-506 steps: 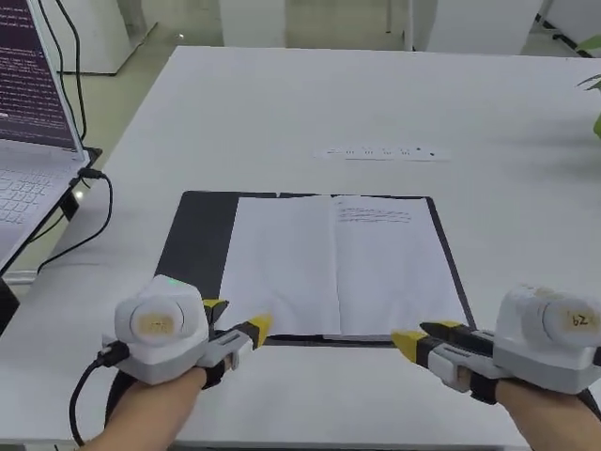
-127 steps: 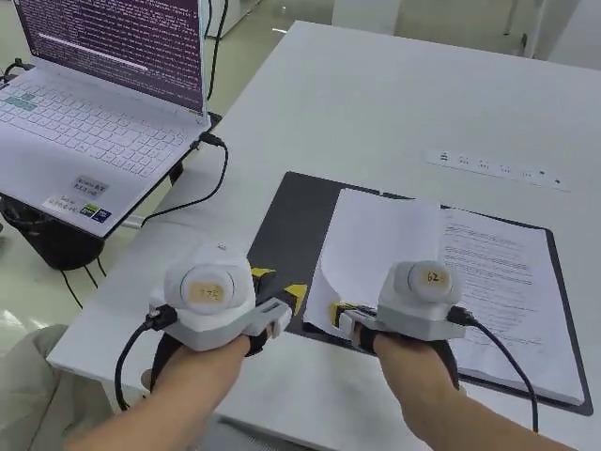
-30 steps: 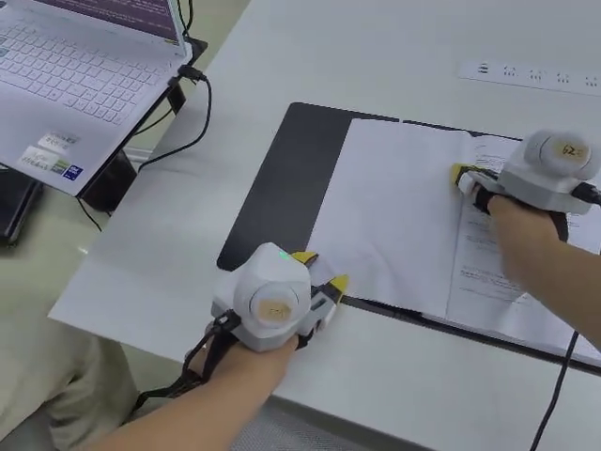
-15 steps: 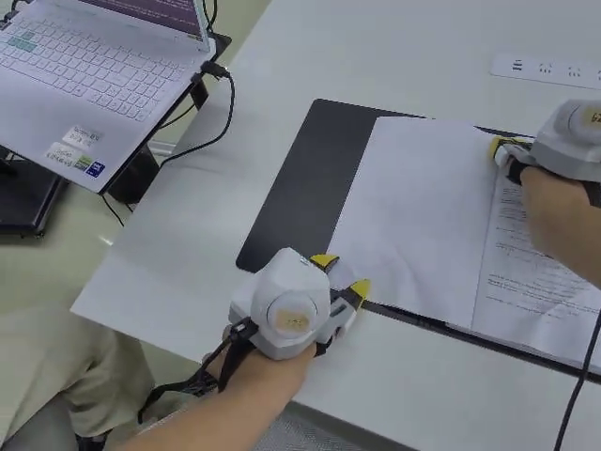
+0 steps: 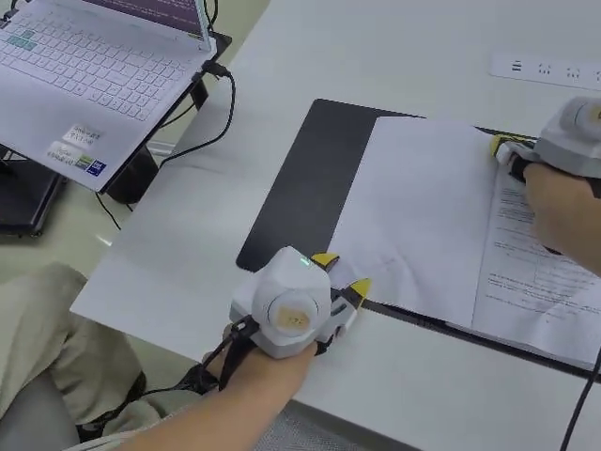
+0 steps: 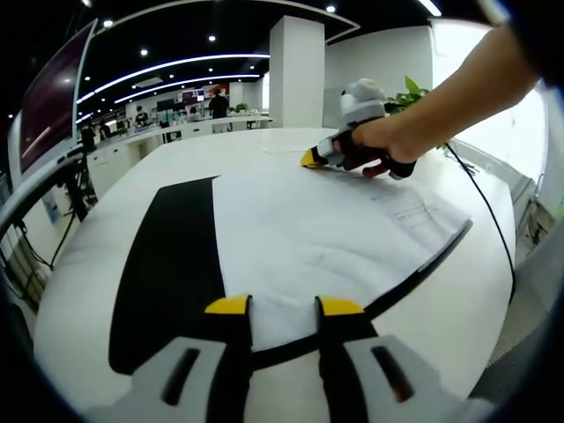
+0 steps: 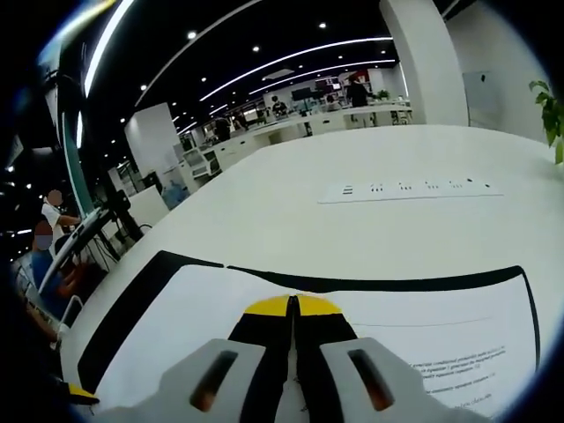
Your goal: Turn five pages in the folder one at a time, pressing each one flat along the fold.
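At the six o'clock edge of the open folder (image 5: 291, 188) on the worktop (image 5: 188, 240), my left gripper (image 5: 342, 273) rests with jaws apart, apparently steadying the turned page (image 5: 423, 207). At twelve o'clock, my right gripper (image 5: 500, 147), jaws together, presses the fold flat.

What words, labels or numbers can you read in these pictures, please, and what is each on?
No text reads clearly.
Printed lines on the right page: too small.
Stickers on the laptop: blurred.
Round label on the left tool: blurred.
Markings on the power strip: too small.
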Tool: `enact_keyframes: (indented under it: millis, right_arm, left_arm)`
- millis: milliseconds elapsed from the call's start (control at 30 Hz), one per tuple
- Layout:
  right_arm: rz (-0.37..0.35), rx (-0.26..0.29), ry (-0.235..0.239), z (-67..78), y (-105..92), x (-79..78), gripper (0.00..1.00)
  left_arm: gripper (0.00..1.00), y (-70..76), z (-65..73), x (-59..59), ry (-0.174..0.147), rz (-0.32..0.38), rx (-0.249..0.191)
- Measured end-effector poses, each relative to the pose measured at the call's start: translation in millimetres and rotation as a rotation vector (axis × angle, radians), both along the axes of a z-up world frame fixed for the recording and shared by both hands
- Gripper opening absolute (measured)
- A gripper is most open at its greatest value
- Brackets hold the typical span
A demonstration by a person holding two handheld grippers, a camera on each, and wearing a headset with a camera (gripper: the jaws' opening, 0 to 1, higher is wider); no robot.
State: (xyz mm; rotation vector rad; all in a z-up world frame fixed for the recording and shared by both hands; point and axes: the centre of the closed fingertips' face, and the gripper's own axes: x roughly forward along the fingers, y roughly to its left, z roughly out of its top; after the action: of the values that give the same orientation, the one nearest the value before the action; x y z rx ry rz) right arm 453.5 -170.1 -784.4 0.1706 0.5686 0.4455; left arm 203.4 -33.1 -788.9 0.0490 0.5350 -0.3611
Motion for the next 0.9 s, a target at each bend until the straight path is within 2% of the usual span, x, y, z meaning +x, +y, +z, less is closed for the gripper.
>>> enact_keyframes:
  millis: [133,200,433,533,567,700,867,900]
  right_arm:
    - [0.011,0.008,0.004,0.4,-1.3,-7.8,0.0]
    - [0.014,0.014,0.006,-1.1,-2.8,-6.8,0.0]
    - [0.025,0.038,0.01,-0.2,0.3,-33.5,0.0]
    - [0.026,0.047,0.021,0.3,-0.6,-34.8,0.0]
    - [0.03,0.045,0.021,5.2,1.7,-44.2,0.0]
    - [0.036,0.052,0.025,13.6,5.6,-65.5,0.0]
    - [0.045,0.048,0.026,18.8,7.0,-81.4,0.0]
    - [0.044,0.052,0.029,16.0,5.0,-78.1,0.0]
  left_arm:
    - [0.27,-0.2,0.3,0.1,0.001,-0.001,0.001]
    - [0.27,-0.1,0.1,0.2,-0.001,0.0,-0.001]
    - [0.27,0.4,-0.7,0.7,-0.002,-0.001,-0.001]
    - [0.27,0.8,-0.6,0.5,-0.007,0.001,-0.004]
    - [0.27,0.8,-0.6,0.6,-0.008,0.0,-0.005]
    - [0.27,0.8,-0.6,0.7,-0.006,-0.001,-0.002]
    - [0.27,1.0,-0.6,1.2,-0.004,-0.003,0.001]
    - [0.27,1.1,-0.5,1.3,-0.003,-0.003,0.002]
